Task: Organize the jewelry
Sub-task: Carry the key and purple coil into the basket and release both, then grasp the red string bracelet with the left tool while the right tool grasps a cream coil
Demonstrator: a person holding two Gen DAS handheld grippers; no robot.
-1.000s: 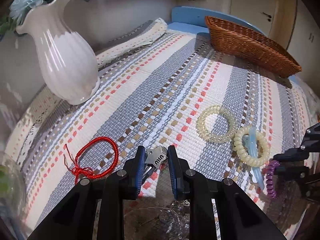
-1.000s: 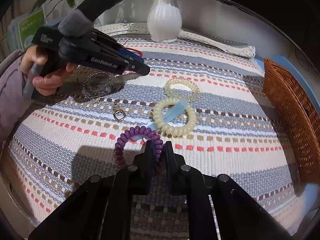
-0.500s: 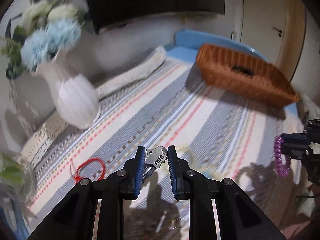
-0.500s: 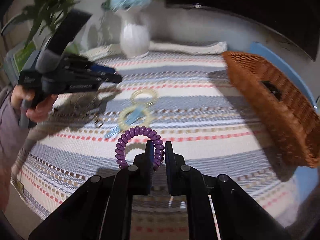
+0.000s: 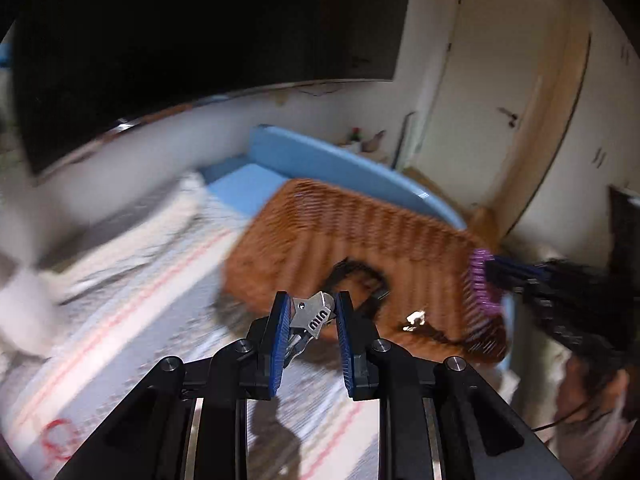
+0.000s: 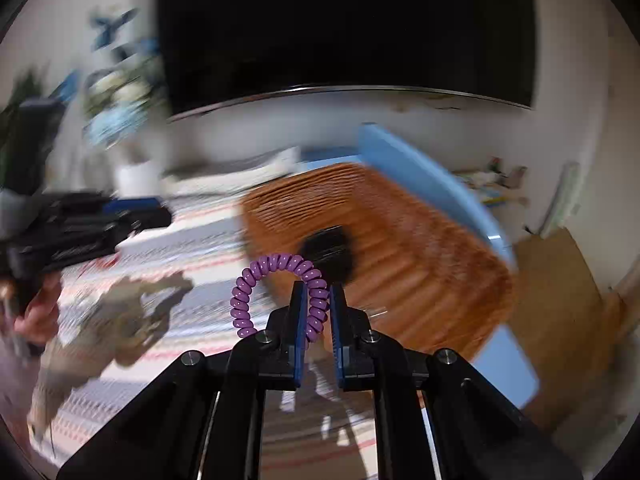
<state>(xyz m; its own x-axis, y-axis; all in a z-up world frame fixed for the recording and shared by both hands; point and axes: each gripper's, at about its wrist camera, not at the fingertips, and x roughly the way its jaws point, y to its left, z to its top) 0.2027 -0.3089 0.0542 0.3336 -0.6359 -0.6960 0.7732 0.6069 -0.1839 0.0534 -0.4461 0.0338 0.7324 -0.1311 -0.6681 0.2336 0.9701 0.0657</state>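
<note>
My right gripper [image 6: 318,312] pinches the purple coil [image 6: 280,292] before the wicker basket [image 6: 400,248]; my left gripper [image 5: 310,316] clamps a metal clip [image 5: 312,314]. Release only above the basket's hollow.

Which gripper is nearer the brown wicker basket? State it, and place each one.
Right, it seems. The right gripper, holding the purple spiral hair tie, reaches the brown wicker basket's right end in the left wrist view. The left gripper, clamping a small silver metal piece, sits short of its near side.
</note>
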